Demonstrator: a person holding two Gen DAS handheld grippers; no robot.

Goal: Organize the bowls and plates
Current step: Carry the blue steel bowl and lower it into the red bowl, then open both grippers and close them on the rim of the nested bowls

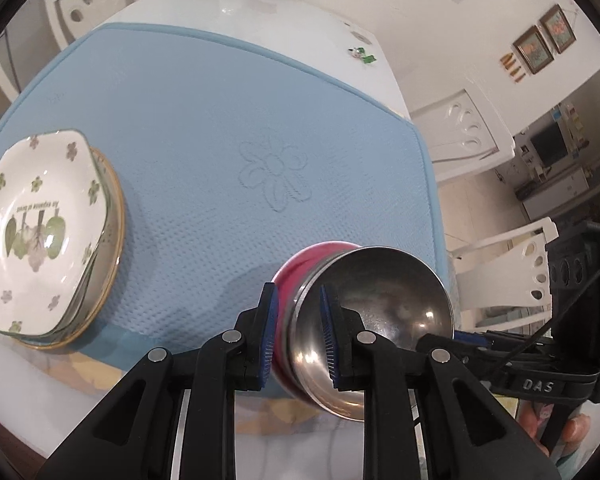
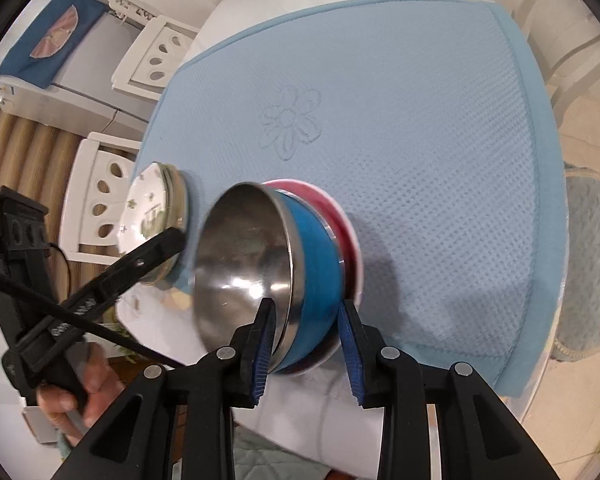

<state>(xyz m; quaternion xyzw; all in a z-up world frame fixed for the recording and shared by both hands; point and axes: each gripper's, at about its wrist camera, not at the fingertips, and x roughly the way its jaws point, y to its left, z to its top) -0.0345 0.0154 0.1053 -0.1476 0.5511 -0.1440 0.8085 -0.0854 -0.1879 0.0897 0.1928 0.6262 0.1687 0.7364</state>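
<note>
A blue mat covered most of a white table. At the far left of the left wrist view, a stack of plates sat on the mat near its front edge, topped by a squarish white plate printed with green leaves and small flowers, with a gold-rimmed round plate at the bottom. Further right, near the mat's front edge, stood a nested stack of bowls: a steel bowl with a blue outer wall sat inside a pink bowl. The left gripper was nearly pressed together, its 2 blue pads pinching the near rim of the bowl stack, 1 pad against the outside wall and 1 inside the shiny steel interior. At the right edge of that view the right gripper's black body was visible, with part of a hand below it. In the right wrist view, the right gripper straddled the other side of the same stack, its left pad inside the steel rim and its right pad outside by the pink wall; whether both pads pressed the bowls could not be told. White chairs stood around the table.
</note>
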